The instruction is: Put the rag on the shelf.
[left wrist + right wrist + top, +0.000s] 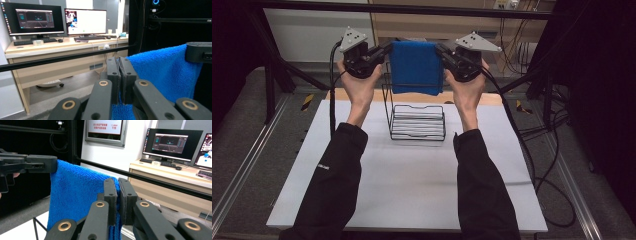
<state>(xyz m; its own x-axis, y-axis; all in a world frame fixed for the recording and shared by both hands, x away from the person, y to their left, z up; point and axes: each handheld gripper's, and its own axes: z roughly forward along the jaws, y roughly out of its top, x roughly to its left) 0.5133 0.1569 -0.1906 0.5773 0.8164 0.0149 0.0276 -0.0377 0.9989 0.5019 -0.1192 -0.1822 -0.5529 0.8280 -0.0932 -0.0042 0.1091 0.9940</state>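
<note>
A folded blue towel (416, 67) hangs stretched between my two grippers above a black wire rack (418, 121) on the white table. My left gripper (387, 51) is shut on the towel's upper left corner, and my right gripper (441, 51) is shut on its upper right corner. In the left gripper view the jaws (119, 75) pinch the blue towel (165, 70), with the other gripper (198, 52) holding its far corner. In the right gripper view the jaws (118, 195) clamp the towel (75, 195), and the other gripper (37, 163) grips the opposite corner.
The wire rack stands upright at the back middle of the white table (412, 180), with a low basket part in front. Black frame bars (412, 9) cross behind. A desk with monitors (37, 18) stands beyond the table. Cables (532, 150) trail at the right.
</note>
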